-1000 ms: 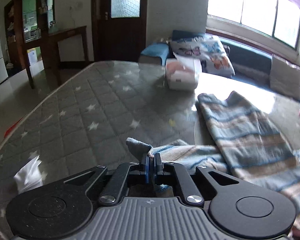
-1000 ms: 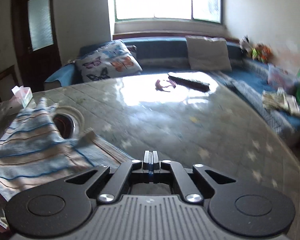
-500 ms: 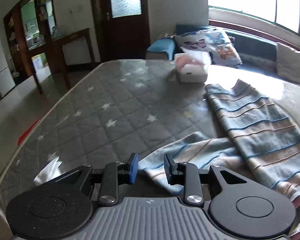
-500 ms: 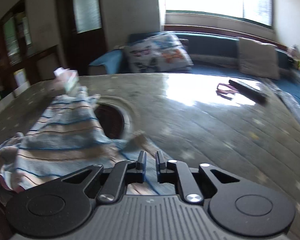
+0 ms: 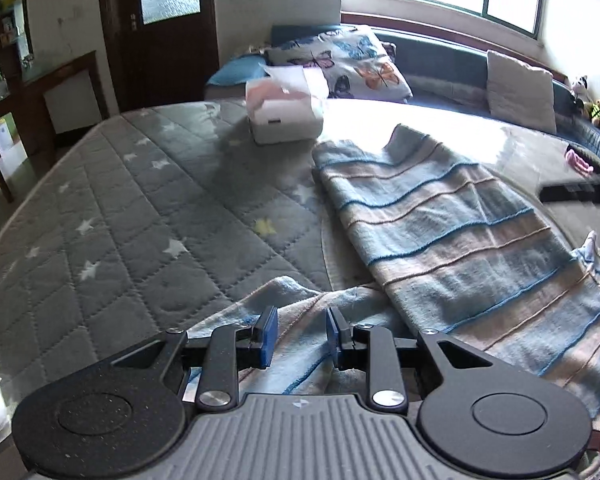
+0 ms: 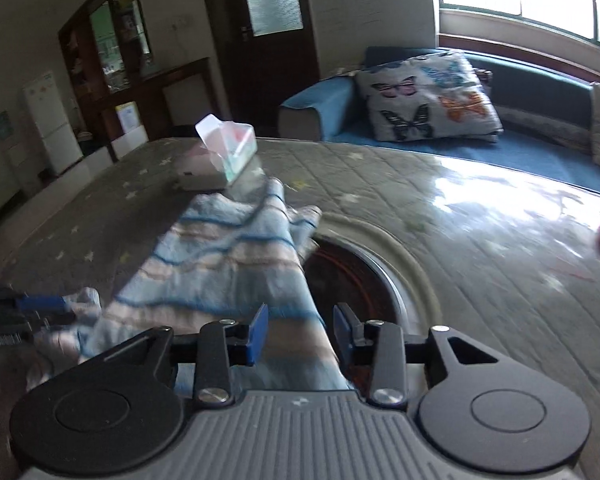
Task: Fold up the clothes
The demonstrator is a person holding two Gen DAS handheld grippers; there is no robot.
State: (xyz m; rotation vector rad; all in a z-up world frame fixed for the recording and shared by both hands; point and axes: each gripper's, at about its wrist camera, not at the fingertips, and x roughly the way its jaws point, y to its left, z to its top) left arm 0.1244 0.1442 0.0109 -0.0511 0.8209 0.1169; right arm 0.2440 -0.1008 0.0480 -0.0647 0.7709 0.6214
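Both tongs have just been opening and let go — left tongs [image 5: 298,334] and right tongs [image 6: 300,330] gape narrowly over the striped garment [image 5: 452,240], fold laid.

right tool [image 6: 300,330]: jaws parted, just been opening; striped cloth lies under the gap, pads not pressing it
striped garment [image 6: 228,264]: blue and beige bands, spread on the tabletop, its right edge at the round hole
tabletop [image 6: 440,208]: grey quilted cover with pale stars, glare at right
round hole [image 6: 352,280]: dark opening in the cover, just right of the garment
tissue box [image 6: 236,152]: beyond the garment's far end
left tool [image 6: 24,312]: at left edge, blurred
butterfly cushion [image 6: 428,96]: on the blue sofa behind
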